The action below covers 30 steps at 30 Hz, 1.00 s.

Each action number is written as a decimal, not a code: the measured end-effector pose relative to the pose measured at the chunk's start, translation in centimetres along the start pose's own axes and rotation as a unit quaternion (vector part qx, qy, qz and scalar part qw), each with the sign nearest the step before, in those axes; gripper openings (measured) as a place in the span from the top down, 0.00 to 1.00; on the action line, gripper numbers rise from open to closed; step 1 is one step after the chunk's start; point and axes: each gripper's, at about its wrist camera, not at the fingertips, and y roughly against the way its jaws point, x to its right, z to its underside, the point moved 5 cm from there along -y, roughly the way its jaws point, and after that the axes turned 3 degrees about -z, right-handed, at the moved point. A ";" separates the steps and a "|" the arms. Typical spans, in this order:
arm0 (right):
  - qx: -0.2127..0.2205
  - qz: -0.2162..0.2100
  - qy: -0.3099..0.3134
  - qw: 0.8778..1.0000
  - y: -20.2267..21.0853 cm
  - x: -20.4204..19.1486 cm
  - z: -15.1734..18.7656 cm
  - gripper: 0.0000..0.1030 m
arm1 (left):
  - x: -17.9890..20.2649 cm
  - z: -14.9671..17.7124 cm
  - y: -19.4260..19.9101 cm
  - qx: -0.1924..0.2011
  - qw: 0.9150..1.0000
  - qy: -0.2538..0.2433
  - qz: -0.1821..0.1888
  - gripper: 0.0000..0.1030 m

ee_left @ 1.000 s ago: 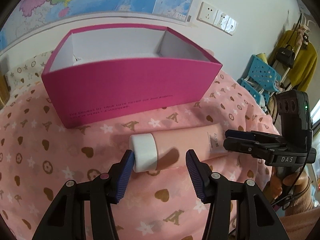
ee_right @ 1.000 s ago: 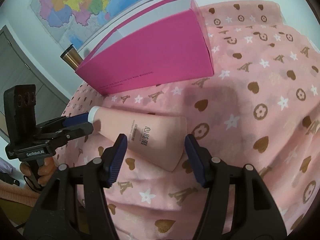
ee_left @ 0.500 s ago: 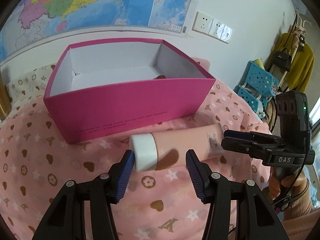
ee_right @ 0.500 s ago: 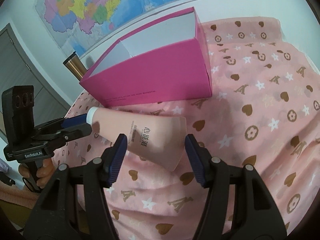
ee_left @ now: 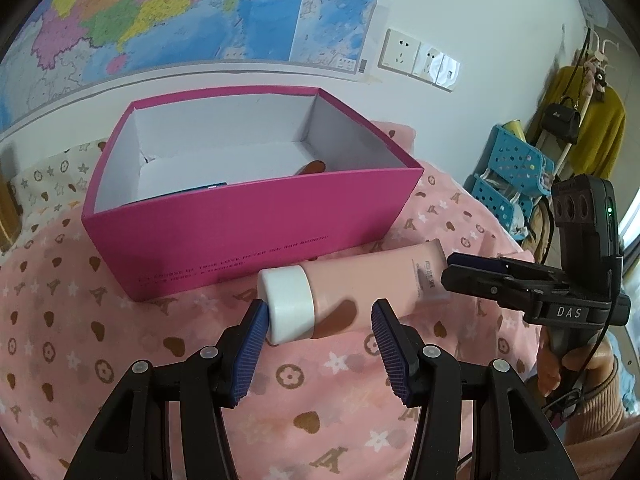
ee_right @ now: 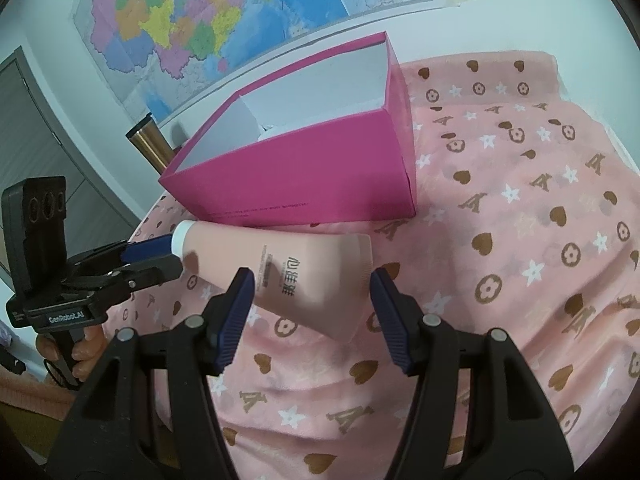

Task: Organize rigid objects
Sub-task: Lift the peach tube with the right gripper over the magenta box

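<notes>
**Two wrist views of one moment.** One pink box (ee_left: pixel 256 236), open at the top, stands on one pink cloth (ee_left: pixel 80 320) printed with hearts, stars and flowers. One pale pink tube (ee_right: pixel 304 268) with one white cap (ee_left: pixel 288 308) lies lengthwise just in front of the box's long printed wall, outside it. Whether it rests on the cloth or hangs clear of it cannot be told.

**Grippers (two, each with two blue ribbed pads).**
- The left gripper (ee_left: pixel 319 307) stands part open at the cap end. Its left pad (ee_left: pixel 250 350) touches the cap, while its other pad stands beside the tube's shoulder with a sliver of cloth showing between. Whether this claw truly grips cannot be told.
- The right gripper (ee_right: pixel 311 278) is also part open. It brackets the tube's flat crimped end, one pad at each edge, and appears to pinch it across its width.
- One hand (ee_left: pixel 576 364) shows on the right gripper's handle.

**Box contents (two things, only partly seen over the wall).**
- One dark, blue-edged item (ee_left: pixel 208 187) lies at the near wall.
- One reddish-brown item (ee_left: pixel 314 167) lies towards the right corner.

**Surroundings.**
- One wall map (ee_left: pixel 160 12) hangs above the box.
- Three white wall plates (ee_left: pixel 420 60) sit in a row.
- Blue perforated baskets (ee_left: pixel 512 168) are stacked at the right.
- One yellow garment (ee_left: pixel 592 128) hangs with one black bag (ee_left: pixel 562 118).
- One copper-coloured tumbler (ee_right: pixel 146 142) stands behind the box (right wrist view only).
</notes>
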 end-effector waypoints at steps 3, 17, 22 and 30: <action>0.003 0.000 0.002 1.000 0.1 0.1 -0.3 0.39 | 0.1 -0.1 0.1 0.003 1.000 -0.002 -0.001 0.48; 0.016 0.003 0.015 1.000 0.2 -0.1 -1.6 0.39 | 0.3 -1.3 0.9 0.024 1.000 -0.012 -0.011 0.48; 0.022 0.003 0.022 1.000 0.3 -0.2 -2.4 0.39 | 0.1 -1.9 1.0 0.032 0.999 -0.013 -0.012 0.48; 0.034 0.007 0.033 0.999 0.7 -0.6 -3.5 0.39 | 0.0 -2.7 1.0 0.041 0.999 -0.013 -0.015 0.48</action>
